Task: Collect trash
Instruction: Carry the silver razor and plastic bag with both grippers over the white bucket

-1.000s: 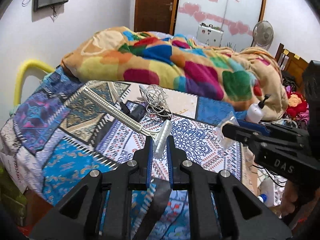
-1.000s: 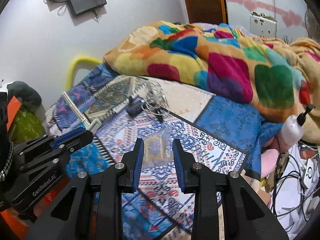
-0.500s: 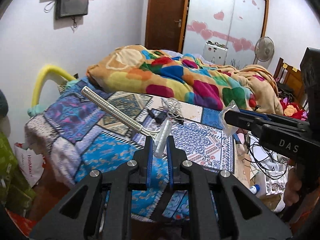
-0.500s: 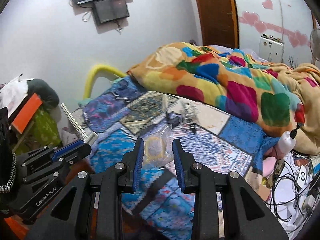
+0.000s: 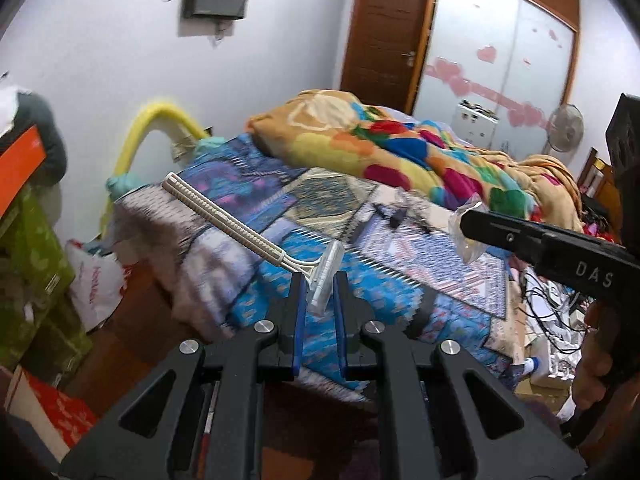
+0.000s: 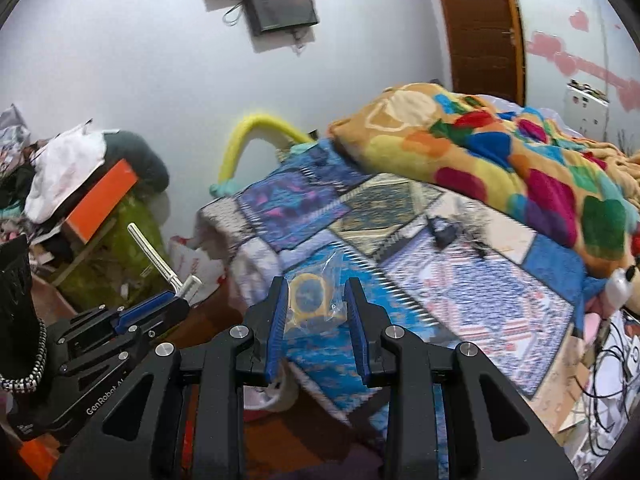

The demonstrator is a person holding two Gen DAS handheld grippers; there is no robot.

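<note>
My left gripper (image 5: 318, 284) is shut on the head of a white disposable razor (image 5: 256, 236), whose handle sticks up to the left. The razor also shows in the right wrist view (image 6: 160, 260) at the tip of the left gripper (image 6: 176, 304). My right gripper (image 6: 316, 292) is shut on a clear plastic bag with a yellow ring inside (image 6: 310, 300). In the left wrist view the right gripper (image 5: 464, 222) holds that bag (image 5: 468, 232) at the right. Both are held in the air in front of the bed.
The bed with a patterned blue sheet (image 5: 400, 276) and a colourful blanket (image 5: 400, 152) lies ahead, with black cables and a charger (image 6: 444, 232) on it. Green boxes and clutter (image 6: 100, 240) stand at the left. Wires and litter (image 5: 556, 320) lie at the right.
Both grippers have pulled back and away from the bed, swinging left, with the razor and the bag still in them. More of the floor and left clutter shows now.
</note>
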